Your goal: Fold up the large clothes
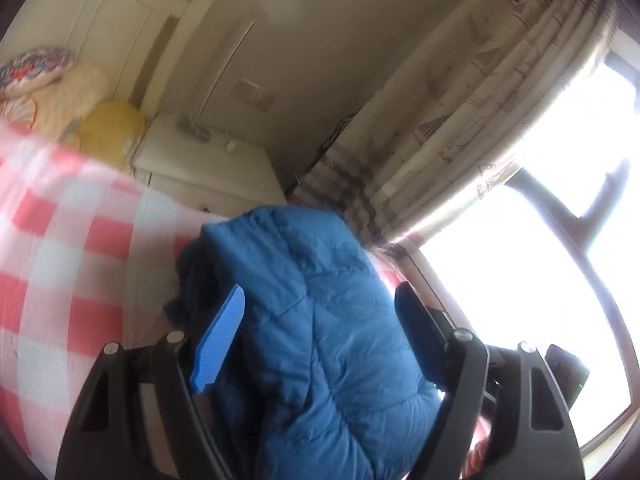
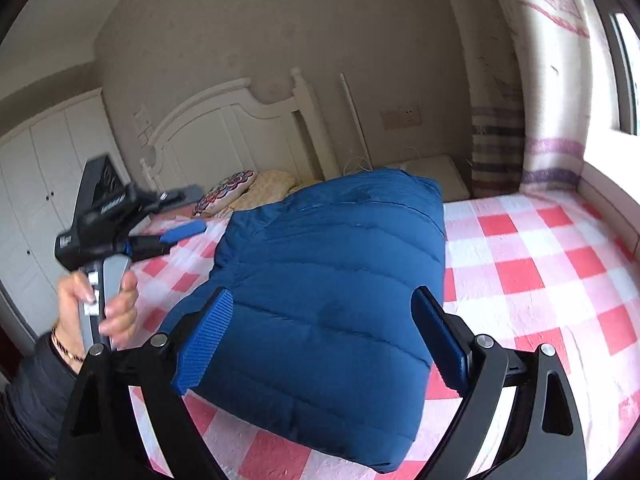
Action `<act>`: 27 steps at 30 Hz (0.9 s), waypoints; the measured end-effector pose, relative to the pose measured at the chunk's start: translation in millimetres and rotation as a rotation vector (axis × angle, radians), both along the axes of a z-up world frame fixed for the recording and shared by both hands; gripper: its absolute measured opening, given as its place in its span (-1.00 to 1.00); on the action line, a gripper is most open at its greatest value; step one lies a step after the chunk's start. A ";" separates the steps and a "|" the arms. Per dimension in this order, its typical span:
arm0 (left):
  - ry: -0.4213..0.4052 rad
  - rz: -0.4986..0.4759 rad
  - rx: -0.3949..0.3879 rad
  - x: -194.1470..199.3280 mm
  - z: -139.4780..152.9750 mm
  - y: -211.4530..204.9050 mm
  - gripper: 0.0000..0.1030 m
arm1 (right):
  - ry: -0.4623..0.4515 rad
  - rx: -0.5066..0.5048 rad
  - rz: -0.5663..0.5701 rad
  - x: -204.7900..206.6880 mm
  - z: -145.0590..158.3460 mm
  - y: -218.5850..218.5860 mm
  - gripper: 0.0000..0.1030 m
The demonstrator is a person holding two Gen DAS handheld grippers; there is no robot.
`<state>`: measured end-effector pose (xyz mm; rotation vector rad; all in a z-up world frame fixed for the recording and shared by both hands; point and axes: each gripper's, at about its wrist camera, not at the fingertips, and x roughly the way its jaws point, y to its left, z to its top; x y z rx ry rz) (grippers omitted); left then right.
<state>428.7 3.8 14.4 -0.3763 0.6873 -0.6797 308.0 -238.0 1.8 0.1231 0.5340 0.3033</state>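
Observation:
A blue quilted down jacket point(image 2: 336, 292) lies folded into a thick bundle on the red-and-white checked bed cover point(image 2: 540, 264). My right gripper point(image 2: 324, 336) is open, its blue-padded jaws spread just above the near end of the bundle, not closed on it. In the left wrist view the jacket point(image 1: 320, 340) fills the space between the spread jaws of my left gripper point(image 1: 320, 320), which is open. The left gripper also shows in the right wrist view point(image 2: 188, 230), held up in a hand to the left of the jacket, clear of it.
Pillows point(image 2: 228, 192) lie at the white headboard point(image 2: 224, 136). A white nightstand point(image 1: 208, 164) stands beside the bed. Patterned curtains point(image 1: 460, 120) and a bright window point(image 1: 560, 240) are on the right. White wardrobe doors point(image 2: 36, 184) are at the left.

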 end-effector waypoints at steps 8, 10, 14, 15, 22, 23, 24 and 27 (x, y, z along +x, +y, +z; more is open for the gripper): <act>0.093 -0.050 0.333 84.5 -27.4 -93.4 0.60 | -0.024 -0.440 0.187 -4.9 -47.6 134.1 0.06; 0.121 -0.033 0.374 100.2 -51.2 -94.5 0.69 | -0.032 -0.552 0.185 -6.8 -66.8 150.9 0.07; 0.127 -0.019 0.306 96.9 -88.6 -64.7 0.83 | -0.041 -0.684 0.164 -3.4 -83.9 170.0 0.08; 0.125 -0.019 0.303 96.6 -90.6 -63.0 0.83 | -0.034 -0.687 0.161 -2.2 -84.9 171.4 0.08; 0.123 -0.008 0.284 97.7 -98.5 -59.8 0.86 | -0.010 -0.566 0.195 -17.1 -59.2 153.2 0.03; 0.118 -0.003 0.293 96.8 -98.0 -60.7 0.86 | -0.041 -0.524 0.158 -26.2 -46.3 139.7 -0.01; 0.115 0.000 0.302 96.1 -97.7 -61.2 0.86 | -0.076 -0.485 0.100 -33.6 -34.8 123.9 -0.01; 0.112 0.005 0.304 95.9 -98.0 -61.1 0.86 | -0.084 -0.366 -0.065 -40.9 -17.8 69.4 -0.01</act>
